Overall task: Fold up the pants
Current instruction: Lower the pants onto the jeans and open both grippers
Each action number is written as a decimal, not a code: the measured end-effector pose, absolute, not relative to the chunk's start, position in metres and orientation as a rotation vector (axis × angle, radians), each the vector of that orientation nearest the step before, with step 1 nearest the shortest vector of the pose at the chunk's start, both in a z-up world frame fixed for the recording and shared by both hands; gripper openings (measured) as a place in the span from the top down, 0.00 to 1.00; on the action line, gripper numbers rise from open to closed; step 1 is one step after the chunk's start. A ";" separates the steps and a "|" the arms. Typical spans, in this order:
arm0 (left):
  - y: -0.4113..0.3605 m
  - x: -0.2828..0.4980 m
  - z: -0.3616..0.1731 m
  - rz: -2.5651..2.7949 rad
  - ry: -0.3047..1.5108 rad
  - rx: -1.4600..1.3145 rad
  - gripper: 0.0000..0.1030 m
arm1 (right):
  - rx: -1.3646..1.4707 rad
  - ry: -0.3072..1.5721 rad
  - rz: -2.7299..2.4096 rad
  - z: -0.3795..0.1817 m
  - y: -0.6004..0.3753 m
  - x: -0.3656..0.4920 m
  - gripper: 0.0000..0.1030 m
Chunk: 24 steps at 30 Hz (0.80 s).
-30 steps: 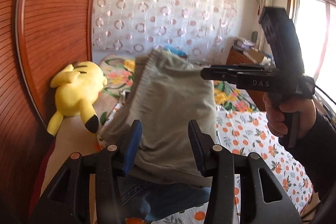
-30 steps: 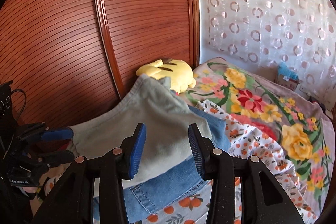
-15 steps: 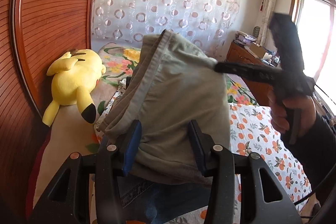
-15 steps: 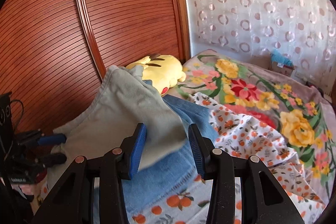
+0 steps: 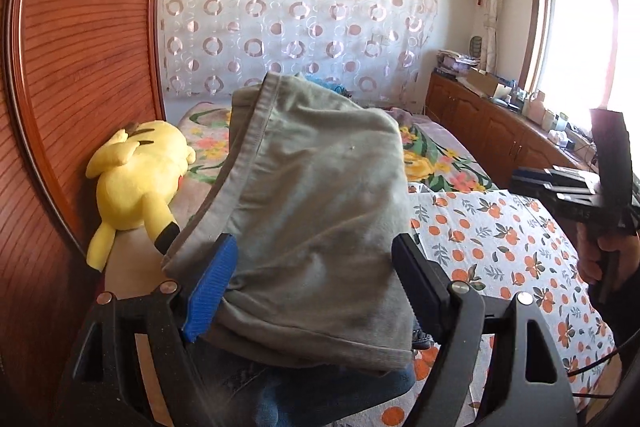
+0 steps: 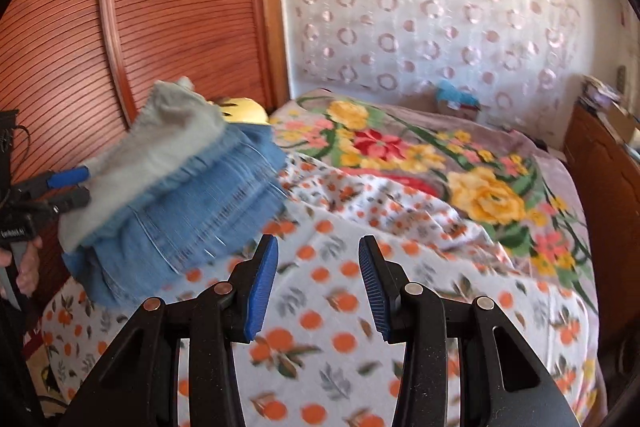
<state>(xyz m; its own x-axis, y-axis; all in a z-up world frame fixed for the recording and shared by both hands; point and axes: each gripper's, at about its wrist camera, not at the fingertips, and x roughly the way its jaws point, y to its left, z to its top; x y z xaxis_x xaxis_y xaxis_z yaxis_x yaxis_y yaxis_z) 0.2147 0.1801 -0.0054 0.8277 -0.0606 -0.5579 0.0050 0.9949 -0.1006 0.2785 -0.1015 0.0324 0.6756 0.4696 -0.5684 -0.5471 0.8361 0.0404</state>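
Left gripper (image 5: pixel 310 283) jaws opening around grey pants (image 5: pixel 312 211) – blocking bed (image 5: pixel 500 247), yellow plush (image 5: pixel 136 183) beside, right gripper (image 6: pixel 318 283) jaws apart, empty.

We see the grey pants (image 5: pixel 312 227) folded into a thick bundle, lifted off the bed and tilted, one stitched hem running up their left side and another across the bottom edge. Their cloth is soft, faintly creased and a little worn. Under them sits a pair of blue jeans (image 6: pixel 192 211), also folded, with pale seam stitching. From the right wrist view, the grey pair lies on top of the jeans, both blurred.
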 end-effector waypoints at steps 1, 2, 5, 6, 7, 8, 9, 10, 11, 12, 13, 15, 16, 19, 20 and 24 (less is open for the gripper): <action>0.180 0.214 -0.004 -0.033 0.596 -0.094 0.22 | -0.131 0.607 0.555 0.031 -0.107 0.274 0.58; 0.180 0.213 -0.003 -0.029 0.597 -0.090 0.22 | -0.125 0.611 0.541 0.031 -0.111 0.270 0.58; 0.179 0.207 -0.001 -0.007 0.596 -0.079 0.22 | -0.105 0.623 0.500 0.032 -0.124 0.252 0.58; 0.178 0.203 0.000 -0.004 0.594 -0.083 0.22 | -0.097 0.626 0.489 0.034 -0.126 0.249 0.58; 0.176 0.201 0.000 -0.004 0.593 -0.087 0.22 | -0.090 0.628 0.482 0.035 -0.129 0.244 0.58; 0.174 0.198 0.000 -0.004 0.592 -0.091 0.22 | -0.086 0.630 0.477 0.036 -0.132 0.241 0.58; 0.172 0.195 0.000 -0.006 0.591 -0.093 0.22 | -0.081 0.630 0.470 0.038 -0.135 0.236 0.58; 0.168 0.192 0.000 -0.009 0.592 -0.092 0.22 | -0.074 0.626 0.464 0.040 -0.137 0.230 0.58; 0.164 0.190 0.000 -0.012 0.594 -0.091 0.22 | -0.066 0.622 0.461 0.043 -0.140 0.226 0.58; 0.160 0.187 0.000 -0.016 0.597 -0.089 0.22 | -0.058 0.618 0.457 0.045 -0.142 0.220 0.58; 0.155 0.185 0.000 -0.024 0.600 -0.085 0.22 | -0.049 0.611 0.451 0.048 -0.144 0.212 0.58; 0.144 0.180 0.001 -0.040 0.604 -0.075 0.22 | -0.034 0.598 0.441 0.048 -0.153 0.196 0.58; 0.137 0.178 0.001 -0.050 0.605 -0.068 0.22 | -0.030 0.595 0.439 0.049 -0.155 0.190 0.58; 0.117 0.170 0.004 -0.077 0.603 -0.051 0.22 | -0.021 0.591 0.426 0.048 -0.164 0.169 0.58; 0.111 0.168 0.004 -0.088 0.602 -0.049 0.22 | -0.018 0.592 0.421 0.047 -0.165 0.165 0.58; 0.087 0.161 0.006 -0.115 0.594 -0.041 0.17 | -0.010 0.584 0.401 0.045 -0.175 0.144 0.57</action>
<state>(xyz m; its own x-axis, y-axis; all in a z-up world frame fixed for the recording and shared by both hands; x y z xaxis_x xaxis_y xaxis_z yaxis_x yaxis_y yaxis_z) 0.1607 0.0872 0.0062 0.8227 -0.1195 -0.5557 0.0959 0.9928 -0.0715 0.1438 -0.1749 0.0453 0.7593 0.3652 -0.5386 -0.3709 0.9230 0.1028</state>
